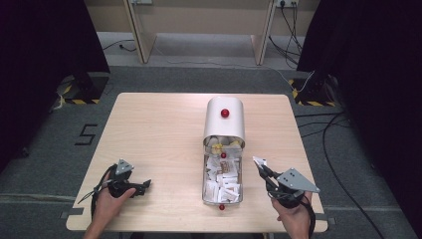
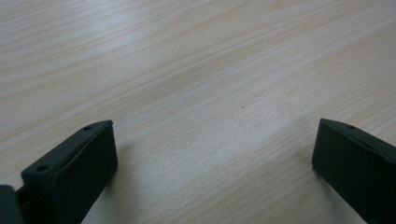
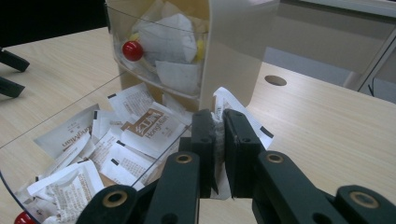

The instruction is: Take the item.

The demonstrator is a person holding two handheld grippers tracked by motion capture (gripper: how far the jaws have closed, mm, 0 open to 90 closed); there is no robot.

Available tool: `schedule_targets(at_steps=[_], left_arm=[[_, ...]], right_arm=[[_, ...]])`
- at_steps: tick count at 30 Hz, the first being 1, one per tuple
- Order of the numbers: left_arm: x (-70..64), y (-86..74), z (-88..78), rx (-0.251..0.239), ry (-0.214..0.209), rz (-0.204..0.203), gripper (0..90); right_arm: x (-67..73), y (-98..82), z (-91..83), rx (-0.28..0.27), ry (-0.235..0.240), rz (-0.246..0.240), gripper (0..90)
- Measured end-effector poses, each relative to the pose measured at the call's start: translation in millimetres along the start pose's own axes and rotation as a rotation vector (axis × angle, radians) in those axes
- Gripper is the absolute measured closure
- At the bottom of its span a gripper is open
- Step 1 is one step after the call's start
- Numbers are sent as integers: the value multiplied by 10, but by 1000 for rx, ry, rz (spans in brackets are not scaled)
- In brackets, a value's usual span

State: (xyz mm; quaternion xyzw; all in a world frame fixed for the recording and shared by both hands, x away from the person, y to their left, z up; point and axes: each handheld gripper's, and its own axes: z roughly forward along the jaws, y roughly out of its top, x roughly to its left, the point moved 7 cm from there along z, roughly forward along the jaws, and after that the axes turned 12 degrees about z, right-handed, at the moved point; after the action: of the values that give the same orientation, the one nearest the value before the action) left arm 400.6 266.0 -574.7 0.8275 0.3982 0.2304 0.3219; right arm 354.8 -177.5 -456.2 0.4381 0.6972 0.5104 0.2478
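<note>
High view. I log a pale desk point(image 1: 159, 129) with a white-lidded box point(image 1: 224, 121) at its centre and a clear tray point(image 1: 222, 180) of sachets pulled out toward six o'clock. Red knobs sit on the lid, the tray's inner end and its near lip. My right hand-held gripper point(image 1: 261, 164) stands at three o'clock of the tray, just beside its wall, with a white sachet point(image 1: 259, 160) at its tip. My left hand-held gripper point(image 1: 144, 185) rests well apart at nine o'clock, over bare wood.

Left gripper view. Jaws stand wide apart, nothing between them, plain desk point(image 2: 196, 84) beneath.

Right gripper view. Right hand-held gripper point(image 3: 219, 140) has its jaws pressed together on one sachet point(image 3: 233, 105), held outside the tray's clear wall point(image 3: 93, 112), with the box point(image 3: 233, 51) at twelve o'clock. Loose sachets point(image 3: 149, 128) lie heaped in the tray at ten o'clock.

Handling, my estimate: the sachet is very light, thin paper, limp, crumples readily and may tear if pulled hard. Best grip is flat across a sealed edge, as the pinch appears now; its free end flops, so I would carry it slowly.
</note>
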Motion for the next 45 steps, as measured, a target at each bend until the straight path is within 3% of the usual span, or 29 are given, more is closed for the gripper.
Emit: schedule_targets(at_steps=[33, 45], left_arm=[[1, 0, 0, 0, 0, 1, 0], [1, 2, 2, 0, 0, 1, 0]], right_arm=[[-269, -20, -41, -1, -59, 26, 837], [-474, -84, 25, 19, -87, 54, 836]])
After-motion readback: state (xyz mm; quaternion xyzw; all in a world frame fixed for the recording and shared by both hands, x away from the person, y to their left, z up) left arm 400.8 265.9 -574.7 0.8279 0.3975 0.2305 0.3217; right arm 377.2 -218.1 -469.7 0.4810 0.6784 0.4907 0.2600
